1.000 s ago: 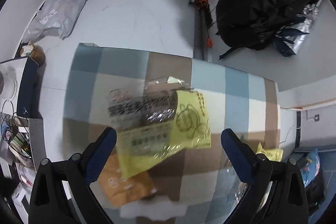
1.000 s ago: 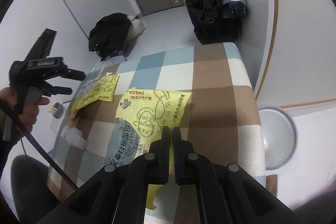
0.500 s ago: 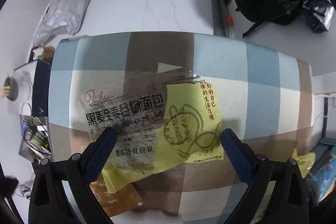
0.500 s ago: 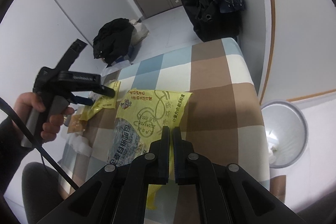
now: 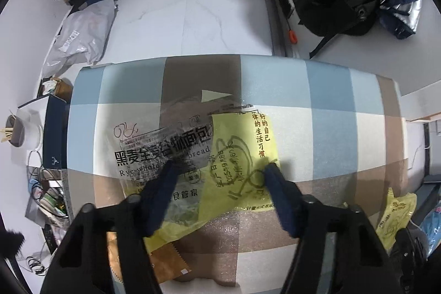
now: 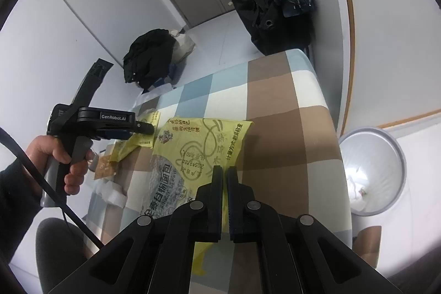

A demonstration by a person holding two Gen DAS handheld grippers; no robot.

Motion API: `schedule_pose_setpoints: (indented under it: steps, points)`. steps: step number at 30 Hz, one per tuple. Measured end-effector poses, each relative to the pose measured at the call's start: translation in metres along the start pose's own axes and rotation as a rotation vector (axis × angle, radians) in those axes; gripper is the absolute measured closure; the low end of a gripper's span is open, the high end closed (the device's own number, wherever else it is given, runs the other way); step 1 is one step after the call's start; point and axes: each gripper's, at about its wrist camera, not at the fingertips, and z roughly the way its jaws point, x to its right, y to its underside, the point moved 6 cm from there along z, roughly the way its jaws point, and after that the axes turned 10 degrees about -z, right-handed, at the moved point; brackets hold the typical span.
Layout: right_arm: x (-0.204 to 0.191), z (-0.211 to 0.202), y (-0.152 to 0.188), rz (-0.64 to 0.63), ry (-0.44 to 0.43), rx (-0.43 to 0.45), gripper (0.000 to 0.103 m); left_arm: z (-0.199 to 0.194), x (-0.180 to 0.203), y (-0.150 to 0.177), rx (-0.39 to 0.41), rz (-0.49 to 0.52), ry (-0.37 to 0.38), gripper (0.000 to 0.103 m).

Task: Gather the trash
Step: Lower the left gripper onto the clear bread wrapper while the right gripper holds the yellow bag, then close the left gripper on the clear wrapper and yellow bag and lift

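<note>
Your left claw [image 5: 219, 170] points almost straight down over the far bread wrapper [image 5: 193, 153], a yellow and clear bag lying flat on the checked counter [image 5: 328, 134]. Its jaws are closing with the film between them; the pads don't press on it yet. Keep the tips low enough to gather a fold, or they'll slide over the flat plastic. Close fully before you lift, then lift slowly so the brown paper packet [image 5: 168, 263] tucked under its near edge stays put.

Your right claw [image 6: 223, 178] is pressed together. It sits over the near bread wrapper [image 6: 201, 153], and yellow film runs under the tips, but I can't tell if it actually pinches any. Check that before moving it.

The bin [image 6: 372, 172] stands on the floor just past the counter's right edge, already holding some white scraps. My guess is that both wrappers go there. White crumpled tissue [image 6: 110, 190] is left on the counter too.

Readable text:
- far wrapper: "Rye whole ... bread", Chinese print for rye whole-grain bread, partial date "025"
- near wrapper: same design, part of "bread" legible
- left gripper body: "GenRobot.AI"
</note>
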Motion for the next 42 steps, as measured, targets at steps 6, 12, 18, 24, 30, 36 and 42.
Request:
schedule_pose_setpoints:
  steps: [6,12,18,24,30,36,42]
  points:
    - [0.002,0.000,0.001,0.009,0.006,-0.001,0.100,-0.001,0.007,0.000,0.005,-0.010,0.063,0.082]
    - [0.005,-0.001,0.002,0.016,0.024,-0.001,0.100,-0.006,0.009,-0.001,0.005,-0.027,0.113,0.103]
    - [0.008,-0.002,0.003,0.024,0.039,0.003,0.100,-0.021,0.011,0.003,0.032,-0.008,0.142,0.103]
    - [0.010,-0.004,0.006,0.030,0.047,0.003,0.100,-0.053,0.006,0.002,0.072,-0.027,0.223,0.103]
    - [0.007,-0.004,0.009,0.026,0.049,-0.001,0.100,-0.042,-0.032,0.007,0.081,-0.096,0.104,0.028]
    - [0.004,-0.003,0.010,0.016,0.048,-0.004,0.100,-0.011,-0.039,0.007,0.011,-0.076,0.088,0.028]
    - [0.007,-0.001,0.008,0.027,0.043,-0.008,0.100,0.009,-0.010,0.009,-0.031,0.045,0.067,0.019]
